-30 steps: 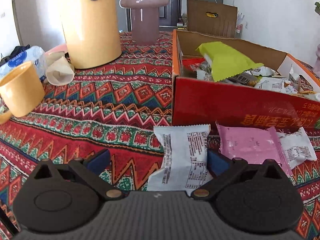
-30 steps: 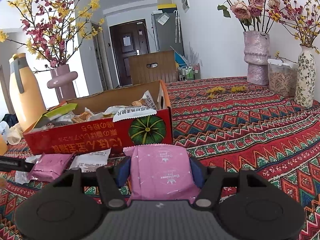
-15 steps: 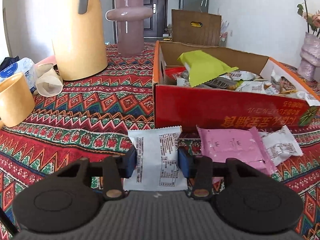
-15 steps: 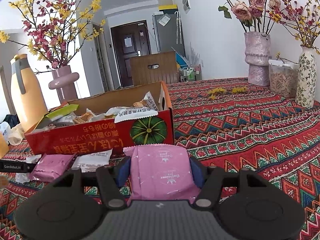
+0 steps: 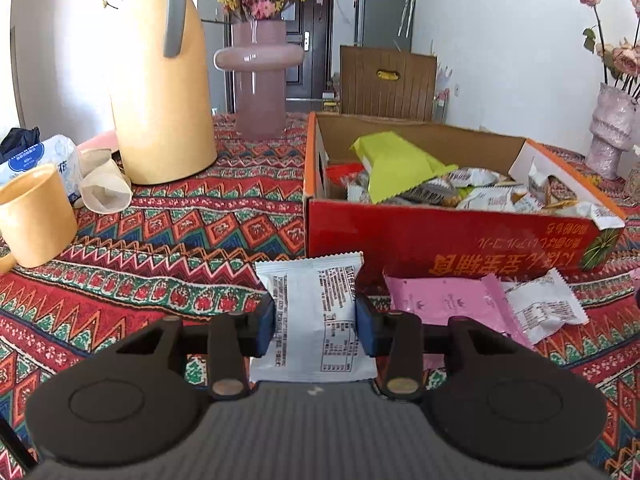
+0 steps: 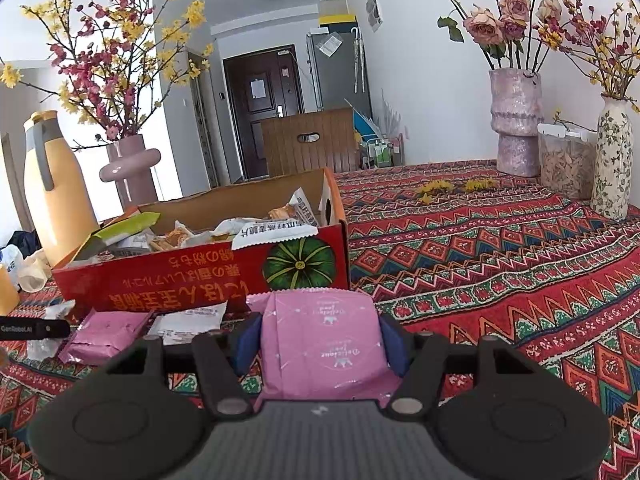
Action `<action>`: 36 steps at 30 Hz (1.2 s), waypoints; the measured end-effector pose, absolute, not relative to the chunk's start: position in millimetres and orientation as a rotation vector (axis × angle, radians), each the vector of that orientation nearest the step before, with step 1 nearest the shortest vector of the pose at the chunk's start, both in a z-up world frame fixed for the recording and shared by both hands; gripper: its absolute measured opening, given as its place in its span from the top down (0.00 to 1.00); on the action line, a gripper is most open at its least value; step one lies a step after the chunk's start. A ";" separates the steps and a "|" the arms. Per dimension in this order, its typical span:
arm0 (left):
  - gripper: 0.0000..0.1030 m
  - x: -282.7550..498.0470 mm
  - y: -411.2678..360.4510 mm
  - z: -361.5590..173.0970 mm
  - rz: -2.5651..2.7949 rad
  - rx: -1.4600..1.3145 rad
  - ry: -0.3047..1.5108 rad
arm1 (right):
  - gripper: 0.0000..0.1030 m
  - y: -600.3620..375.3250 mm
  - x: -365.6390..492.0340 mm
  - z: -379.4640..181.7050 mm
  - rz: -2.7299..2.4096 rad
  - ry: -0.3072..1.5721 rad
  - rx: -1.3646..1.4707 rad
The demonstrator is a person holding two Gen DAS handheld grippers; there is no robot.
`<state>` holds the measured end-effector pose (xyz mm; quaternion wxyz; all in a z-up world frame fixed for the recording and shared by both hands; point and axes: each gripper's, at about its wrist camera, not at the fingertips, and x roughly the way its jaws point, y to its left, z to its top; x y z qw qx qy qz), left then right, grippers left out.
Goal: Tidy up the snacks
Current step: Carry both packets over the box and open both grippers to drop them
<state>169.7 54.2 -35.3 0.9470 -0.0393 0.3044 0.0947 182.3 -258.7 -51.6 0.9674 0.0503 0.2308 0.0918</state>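
A white snack packet point(image 5: 308, 280) sits between the blue pads of my left gripper point(image 5: 315, 322), whose jaws are closing and press on its sides. It is held in front of the red cardboard box point(image 5: 440, 240), which holds several snack packs. On the cloth beside the box lie a pink packet point(image 5: 444, 300) and a small white packet point(image 5: 540, 308). My right gripper point(image 6: 320, 342) is shut on another pink packet point(image 6: 320, 316), near the box's pumpkin-printed front point(image 6: 180, 280). The loose pink packet point(image 6: 106, 332) and the left gripper's tip point(image 6: 34, 329) appear at the right wrist view's left edge.
A tall yellow jug point(image 5: 160, 100), a yellow mug point(image 5: 32, 216), a tissue pack point(image 5: 36, 156) and a pink vase point(image 5: 260, 80) stand left of the box. On the far right stand a textured vase point(image 6: 516, 120), a jar point(image 6: 564, 164) and a floral vase point(image 6: 612, 160).
My left gripper went from wide open to closed on the white packet and has risen a little with it. The right gripper and its pink packet have not moved.
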 end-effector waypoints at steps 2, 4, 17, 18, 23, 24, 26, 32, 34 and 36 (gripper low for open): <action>0.60 165.4 53.4 -30.7 0.186 -0.088 0.608 | 0.40 -258.1 181.2 -51.1 0.182 0.459 0.097; 0.60 160.8 51.5 -25.2 0.175 -0.093 0.594 | 0.40 -257.6 179.7 -50.4 0.166 0.449 0.094; 0.60 151.1 31.4 23.7 0.115 -0.069 0.478 | 0.40 -240.0 165.5 -12.2 0.216 0.344 0.057; 0.60 152.1 29.3 27.4 0.112 -0.067 0.470 | 0.40 -237.2 166.3 -8.8 0.222 0.334 0.051; 0.60 159.3 15.4 44.4 0.095 -0.046 0.433 | 0.40 -224.1 177.3 6.4 0.240 0.298 0.036; 0.60 161.8 12.5 47.7 0.092 -0.041 0.427 | 0.40 -221.7 179.2 8.9 0.243 0.292 0.033; 0.60 167.0 6.7 54.8 0.087 -0.035 0.414 | 0.40 -215.7 184.6 15.3 0.249 0.275 0.021; 0.60 186.7 -6.6 69.8 0.087 -0.005 0.388 | 0.40 -199.6 203.6 33.2 0.258 0.232 -0.021; 0.60 194.7 -8.3 73.2 0.091 -0.004 0.386 | 0.40 -194.8 210.8 38.7 0.258 0.223 -0.029; 0.60 203.4 -8.5 75.2 0.094 -0.011 0.382 | 0.40 -189.7 218.5 43.6 0.259 0.212 -0.039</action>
